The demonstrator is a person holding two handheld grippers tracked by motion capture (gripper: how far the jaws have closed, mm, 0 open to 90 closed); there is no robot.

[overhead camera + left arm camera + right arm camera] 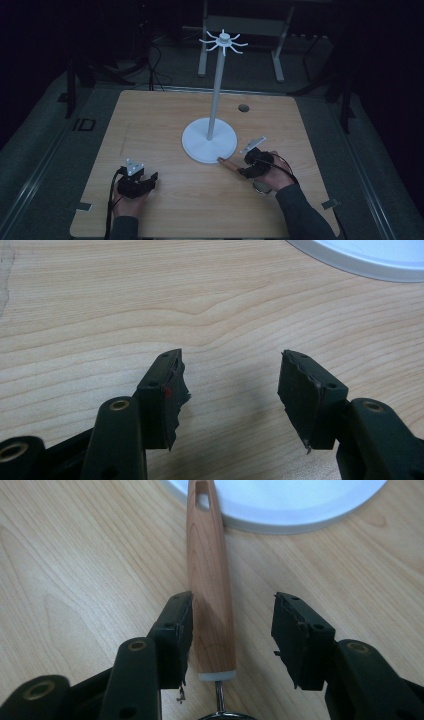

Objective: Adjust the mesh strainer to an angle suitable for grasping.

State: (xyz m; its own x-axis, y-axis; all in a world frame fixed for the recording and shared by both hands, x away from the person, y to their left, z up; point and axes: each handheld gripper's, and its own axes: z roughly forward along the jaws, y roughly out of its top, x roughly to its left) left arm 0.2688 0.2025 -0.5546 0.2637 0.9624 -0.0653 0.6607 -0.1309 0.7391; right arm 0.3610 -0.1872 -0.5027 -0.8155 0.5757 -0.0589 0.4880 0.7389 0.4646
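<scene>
Wooden handle (210,580) lies between the right gripper's (232,630) wide fingers; left gripper's (230,390) fingers wide

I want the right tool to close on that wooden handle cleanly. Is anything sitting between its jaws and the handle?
Nothing visible does. The right tool is open with the wooden handle lying on the table between its jaws; one jaw is close against it and the other stands off across bare wood. The handle's far end overlaps the white stand base.

Light wooden table (165,120), dark round hole (243,108) near far edge. Grey carpeted floor (45,150) around. Metal frame legs (278,55) behind, cables (155,70) on floor.
</scene>
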